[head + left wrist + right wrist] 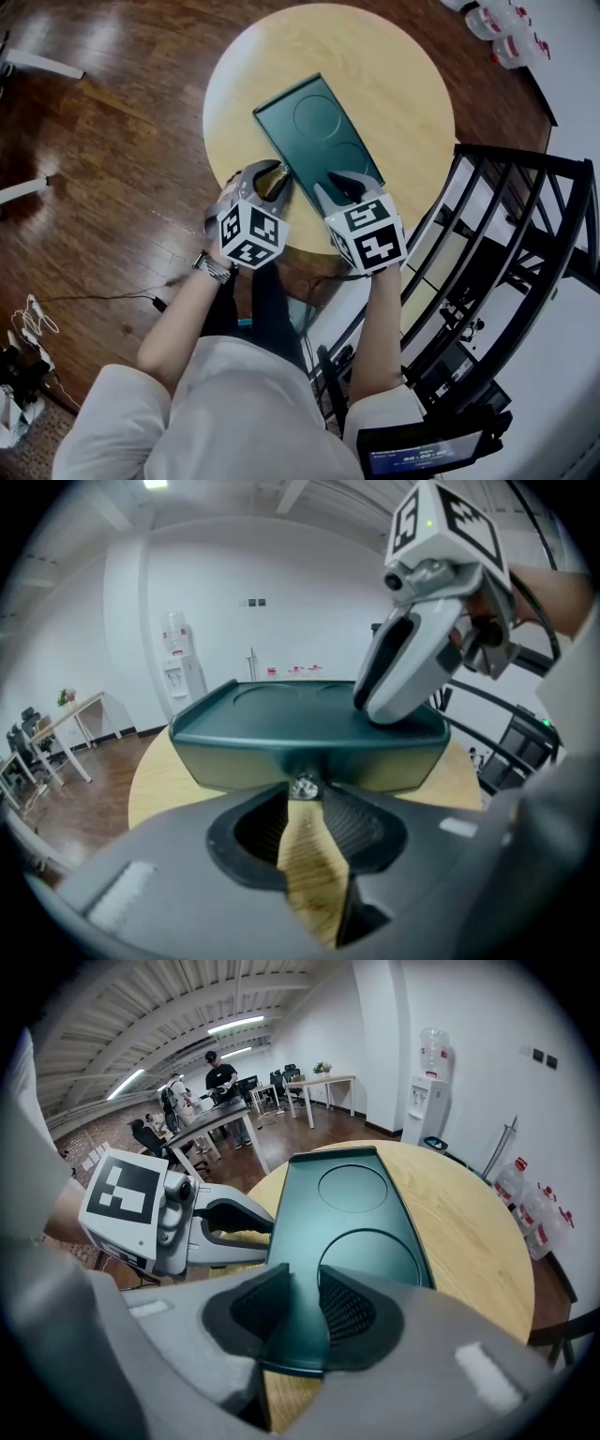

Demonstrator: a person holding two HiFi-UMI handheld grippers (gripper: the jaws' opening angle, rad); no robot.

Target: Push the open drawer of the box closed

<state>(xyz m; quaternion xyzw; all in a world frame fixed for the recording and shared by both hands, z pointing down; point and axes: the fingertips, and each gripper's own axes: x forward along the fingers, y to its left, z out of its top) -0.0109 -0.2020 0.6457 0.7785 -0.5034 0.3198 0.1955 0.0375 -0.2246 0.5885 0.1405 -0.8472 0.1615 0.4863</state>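
On the round wooden table (403, 84) lies one dark green box (319, 131), lengthwise away from the person, its top marked by two round recesses (352, 1187). Its near end is mostly hidden in the head view, covered by the two grippers and their marker cubes (251, 234). The left gripper (272, 178) points at that end; in the left gripper view its jaws stand apart in a narrow V, with the single small shiny knob (303, 787) between their tips, though whether the pads touch it is hard to make out. The drawer front (234, 761) sits under the lip of the top, and whether it is fully flush cannot be told from here. The right gripper (342, 183) rests tip-down on the box's top near the same end, its jaws parted with only the green surface showing between them. At the upper right corner of the head view, a few water bottles (502, 28) are cut off by the frame.
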